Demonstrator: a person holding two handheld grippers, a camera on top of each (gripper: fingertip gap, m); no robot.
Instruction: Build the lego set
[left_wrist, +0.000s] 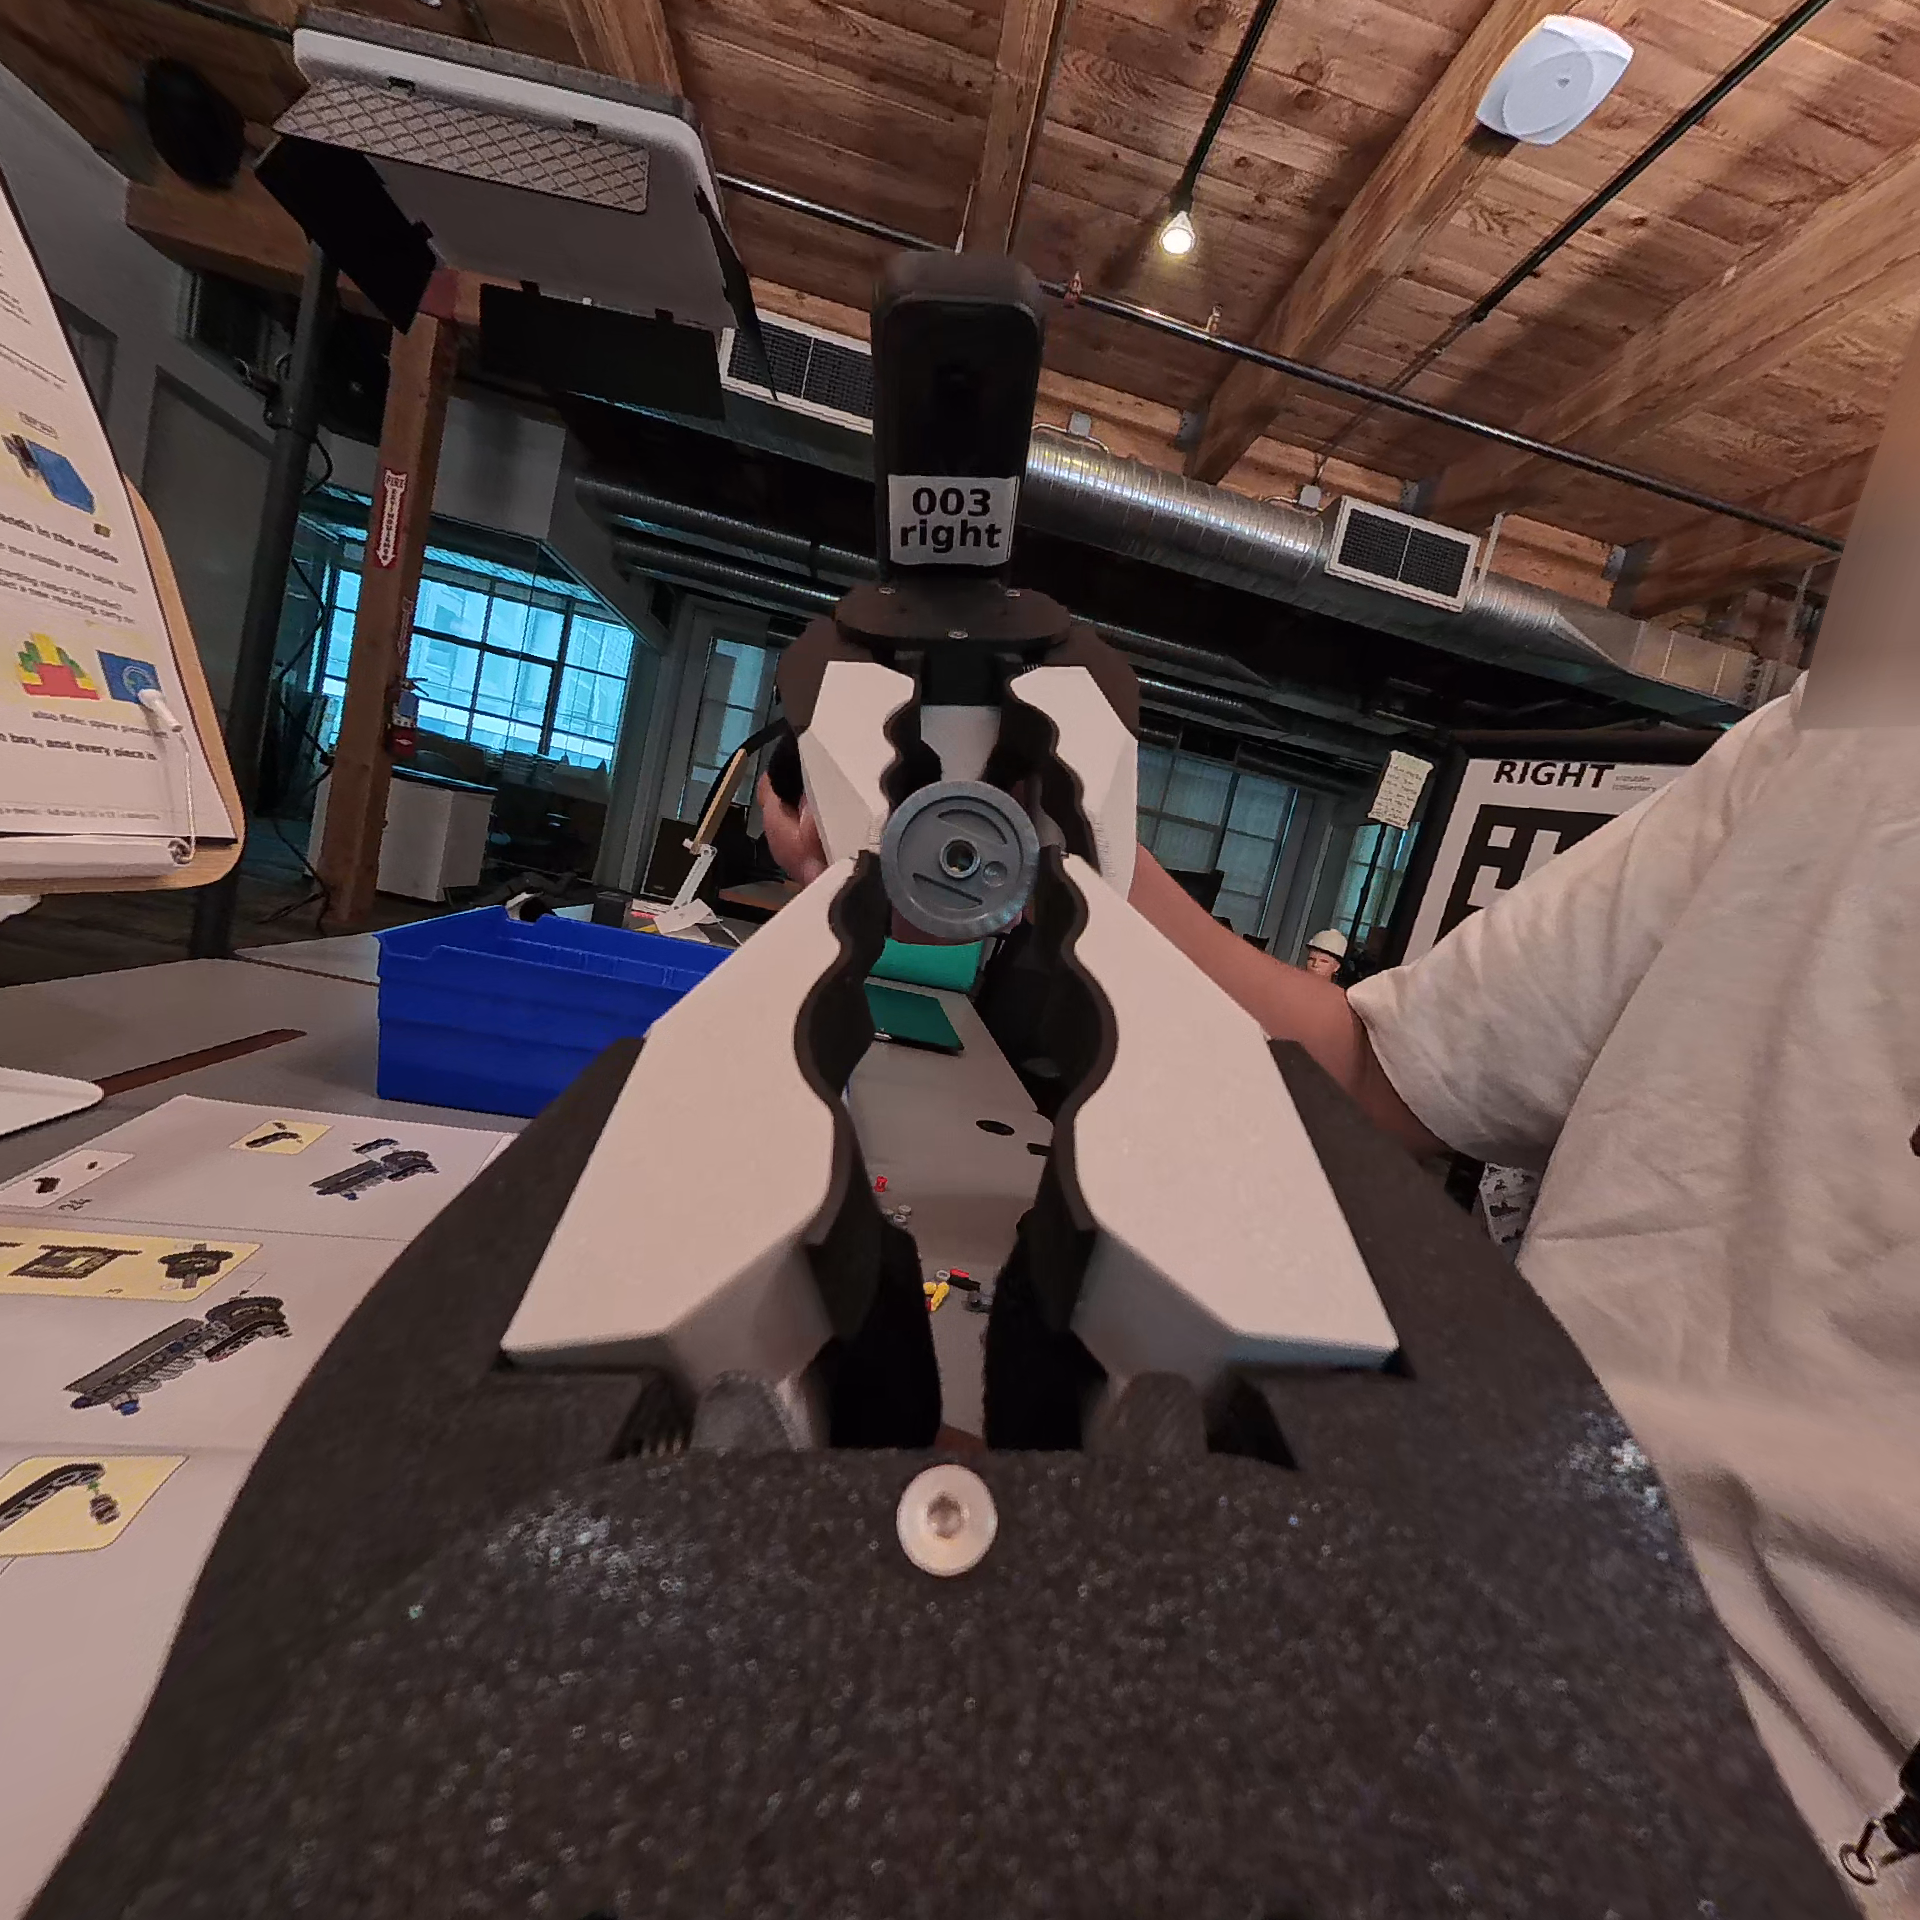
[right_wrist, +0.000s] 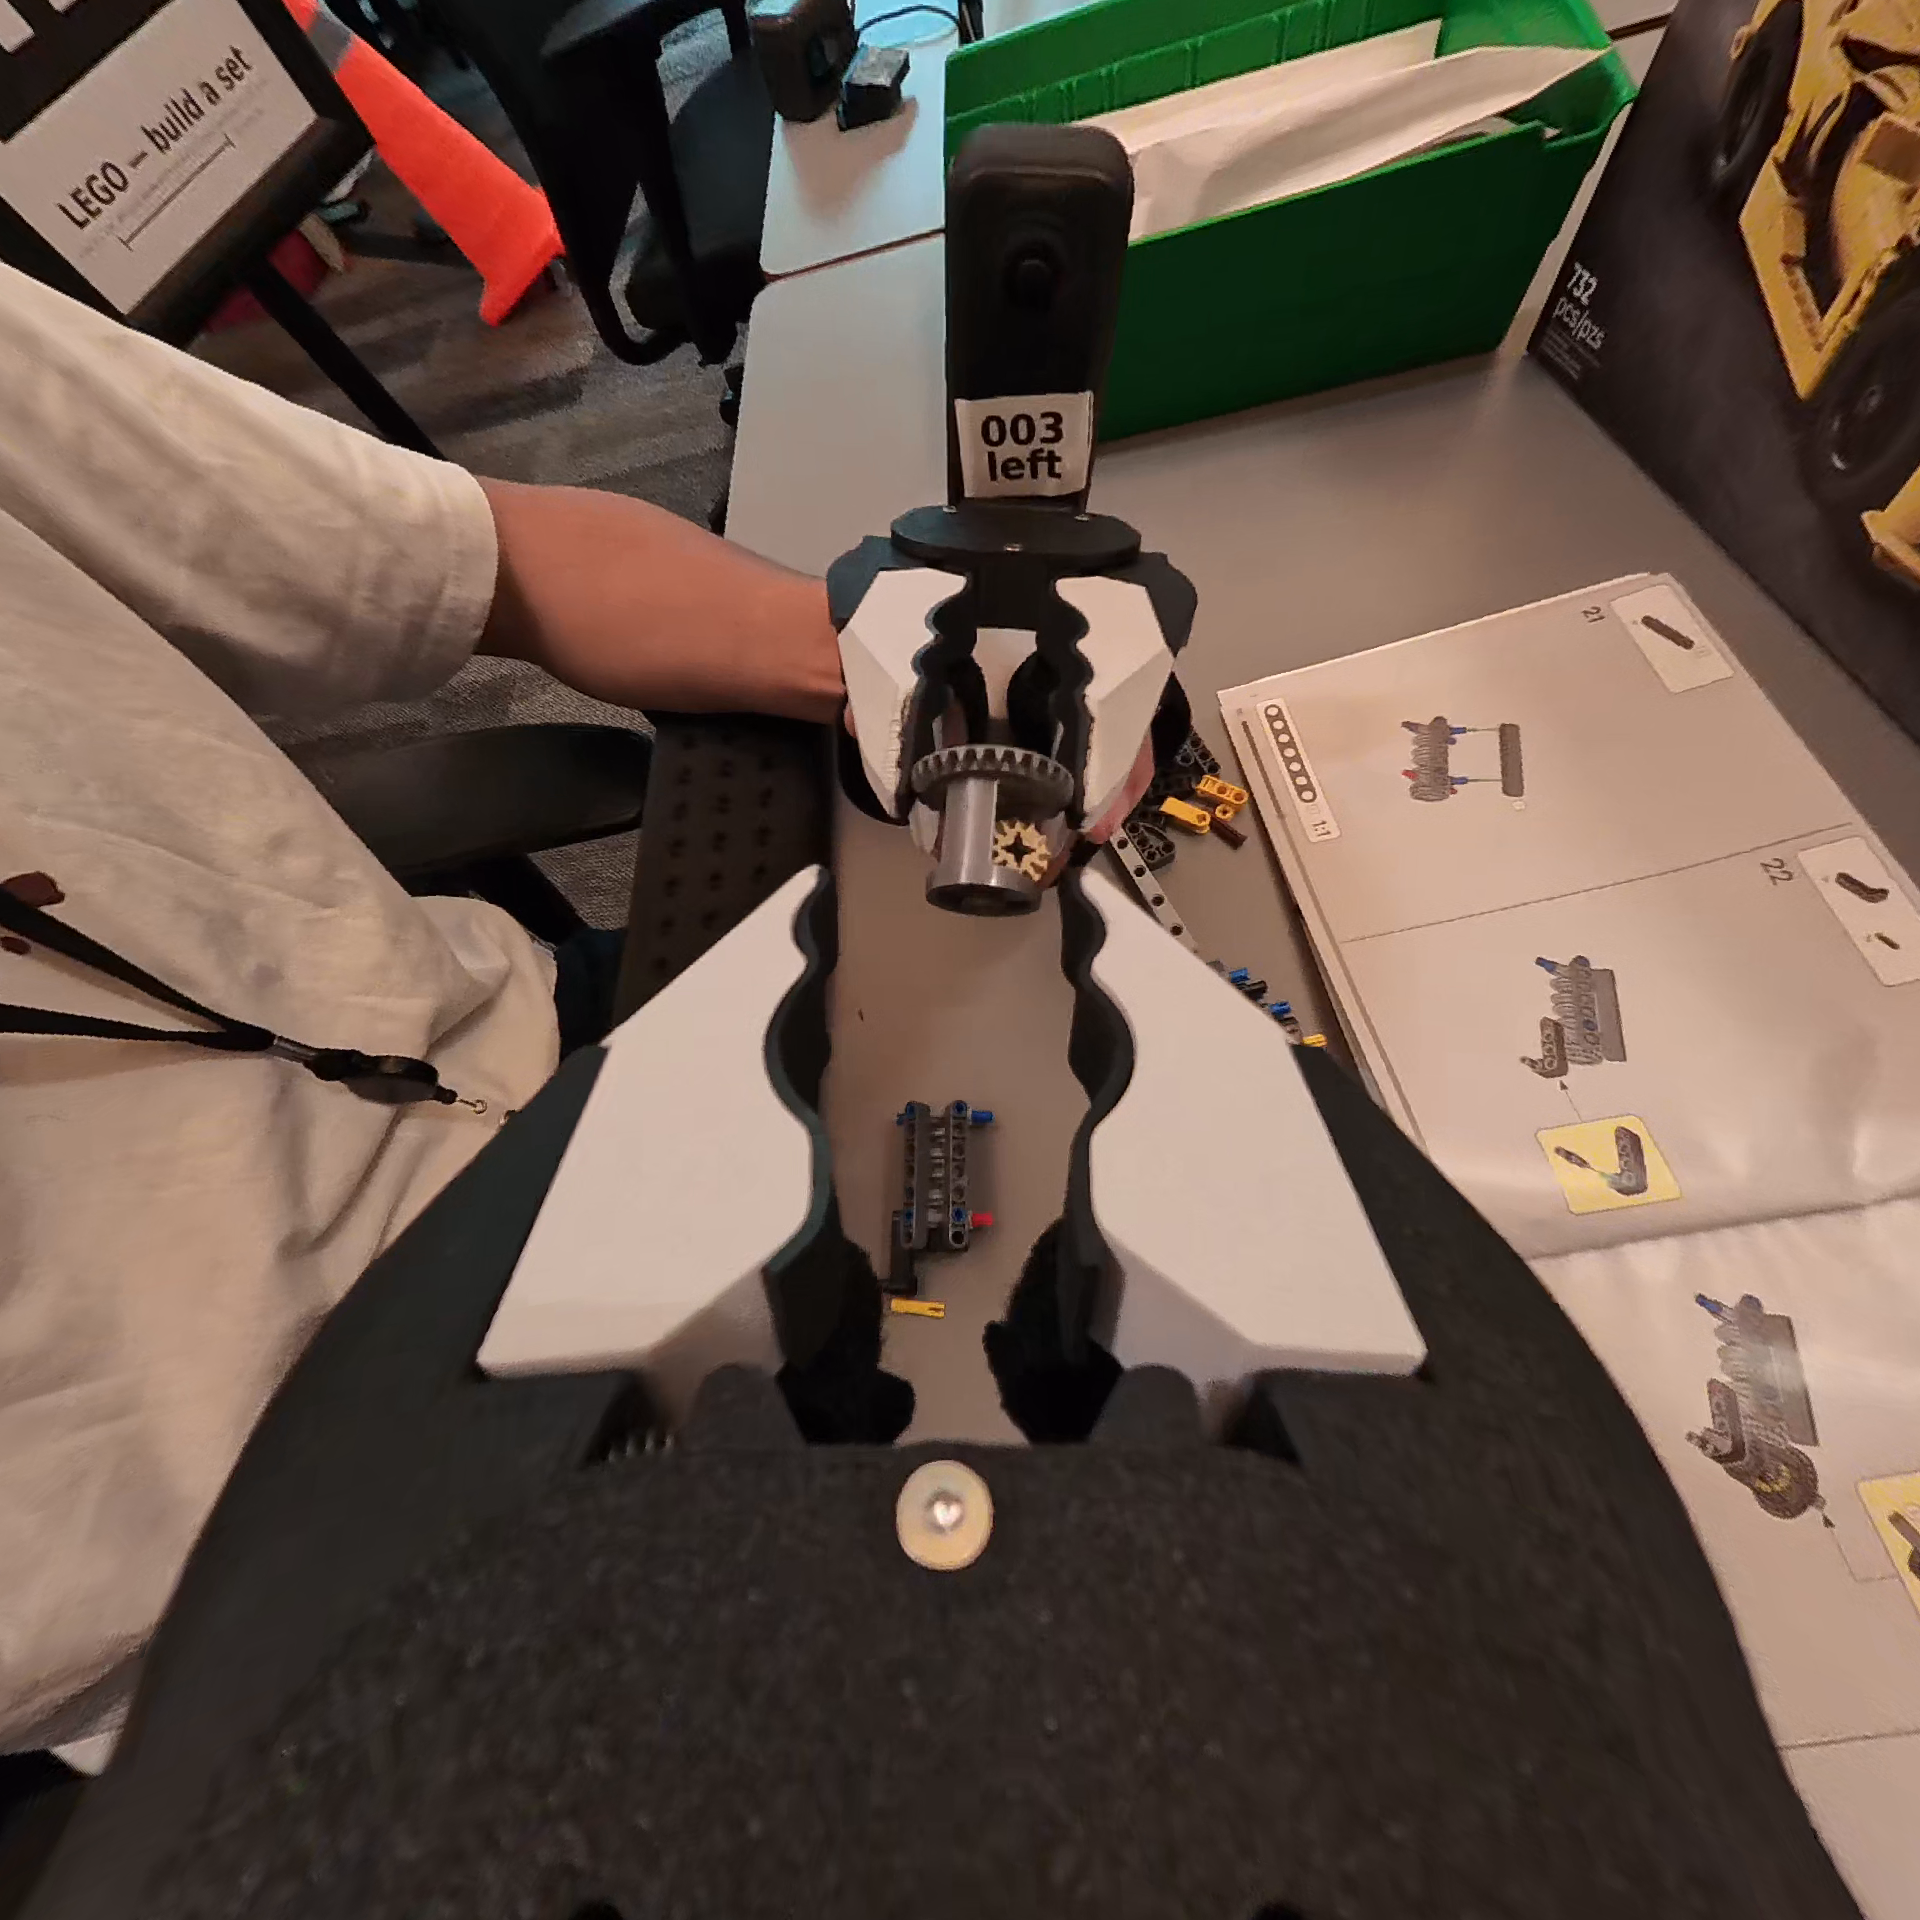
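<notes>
Gear piece (left_wrist: 958, 861) between left fingers (left_wrist: 831, 997)

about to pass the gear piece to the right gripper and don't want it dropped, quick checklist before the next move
1. Left gripper shut on the grey gear piece: ok.
2. Right gripper open to receive: ok.
3. Piece's end lined up between the right fingertips: ok.
4. Tan gear firmly seated on the piece: cannot tell.
5. Dark frame assembly lying on the table, below both grippers and untouched: ok.
</notes>
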